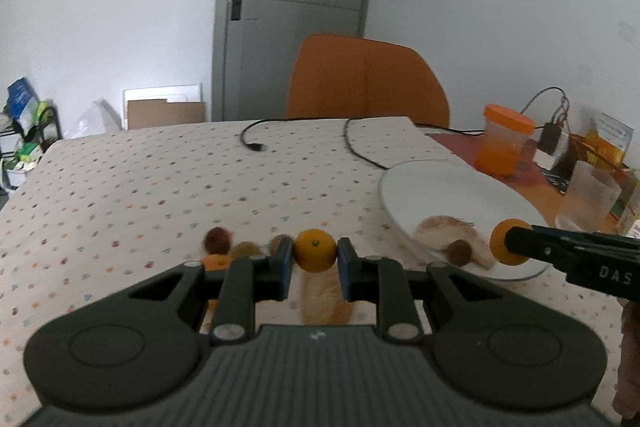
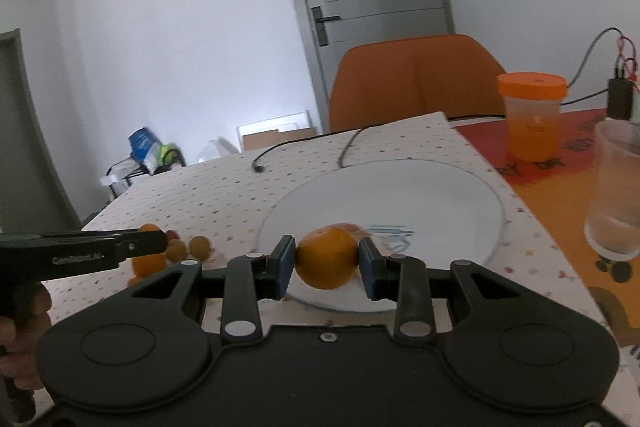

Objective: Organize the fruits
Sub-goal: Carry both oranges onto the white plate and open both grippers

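Between the blue pads of the left gripper (image 1: 315, 255) sits a round orange citrus fruit (image 1: 315, 250), and the two fingers press against its sides, so the jaws are closed onto it at about the fruit's own width. Just behind and left of that gripper, small fruits lie in a loose cluster on the surface covered by a white cloth with coloured dots (image 1: 140, 187): a dark red round one (image 1: 217, 239) and two brownish round ones (image 1: 246, 249) close beside it. To the right lies a white round plate (image 1: 440, 187), near the cloth's right edge, with a pale beige piece (image 1: 448, 229) and a small brown round fruit (image 1: 459, 251) on its near part. The right gripper (image 2: 327, 262) hovers over the near rim of that plate (image 2: 460, 187) and clamps a second orange citrus fruit (image 2: 327, 257) between its pads, the jaws likewise narrowed to the fruit's width. Seen from the left wrist, this second fruit (image 1: 505, 242) shows at the tip of the right gripper above the plate's right side. Past the plate stand a clear jar with an orange lid (image 2: 532, 115) and a clear plastic cup (image 2: 618, 187), both off the cloth, and a black cable (image 1: 256, 143) trails across the far part of the cloth.
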Tool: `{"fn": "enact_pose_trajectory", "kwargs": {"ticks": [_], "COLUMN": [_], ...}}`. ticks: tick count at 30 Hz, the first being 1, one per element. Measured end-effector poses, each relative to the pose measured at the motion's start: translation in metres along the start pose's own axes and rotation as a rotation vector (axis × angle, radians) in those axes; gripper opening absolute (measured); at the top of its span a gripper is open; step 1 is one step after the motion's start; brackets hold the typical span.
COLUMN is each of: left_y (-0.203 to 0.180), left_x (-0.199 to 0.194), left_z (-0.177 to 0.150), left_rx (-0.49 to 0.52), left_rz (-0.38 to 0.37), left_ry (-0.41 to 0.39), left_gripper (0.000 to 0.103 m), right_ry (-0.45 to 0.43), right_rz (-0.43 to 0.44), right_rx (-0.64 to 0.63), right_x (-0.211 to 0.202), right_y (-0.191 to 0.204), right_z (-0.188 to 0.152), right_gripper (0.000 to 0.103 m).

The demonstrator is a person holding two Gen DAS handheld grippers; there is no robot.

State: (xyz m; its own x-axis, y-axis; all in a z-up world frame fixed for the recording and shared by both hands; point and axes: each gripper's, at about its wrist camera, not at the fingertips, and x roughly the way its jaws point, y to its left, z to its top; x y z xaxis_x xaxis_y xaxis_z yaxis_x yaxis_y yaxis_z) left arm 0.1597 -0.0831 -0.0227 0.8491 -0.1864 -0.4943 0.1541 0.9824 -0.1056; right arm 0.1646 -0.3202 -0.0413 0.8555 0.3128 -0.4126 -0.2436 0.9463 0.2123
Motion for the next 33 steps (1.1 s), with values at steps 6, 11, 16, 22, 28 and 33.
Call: {"fn": "enact_pose_trajectory", "kwargs": {"ticks": [6, 11, 16, 22, 28, 33], "left_y": [-0.022, -0.041, -0.056, -0.077, -0.093, -0.109], "left_x": [0.006, 0.012, 0.021, 0.030, 0.038, 0.042], "left_z": [0.004, 0.008, 0.013, 0.018, 0.023, 0.026], "left_rx": [0.032, 0.067, 0.086, 0.121, 0.144, 0.170], "left_rz": [-0.033, -0.052, -0.063, -0.077, -0.089, -0.110], "left_ry": [0.003, 0.010, 0.022, 0.027, 0.029, 0.028], "left_gripper": [0.022, 0.022, 0.022, 0.022, 0.022, 0.022], "right_ry": [-0.003, -0.014, -0.037, -0.076, -0.087, -0.091], "right_rz": [-0.047, -0.070, -0.089, -0.090, -0.080, -0.067], "right_rx": [0.032, 0.059, 0.055, 0.094, 0.120, 0.135], "right_x": [-0.002, -0.002, -0.002, -0.012, -0.026, -0.034], "right_y": [-0.020, -0.036, -0.043, -0.058, -0.072, -0.078], "right_z": [-0.002, -0.003, -0.001, 0.000, -0.004, -0.006], "right_gripper": [0.033, 0.033, 0.034, 0.037, 0.037, 0.037]}}
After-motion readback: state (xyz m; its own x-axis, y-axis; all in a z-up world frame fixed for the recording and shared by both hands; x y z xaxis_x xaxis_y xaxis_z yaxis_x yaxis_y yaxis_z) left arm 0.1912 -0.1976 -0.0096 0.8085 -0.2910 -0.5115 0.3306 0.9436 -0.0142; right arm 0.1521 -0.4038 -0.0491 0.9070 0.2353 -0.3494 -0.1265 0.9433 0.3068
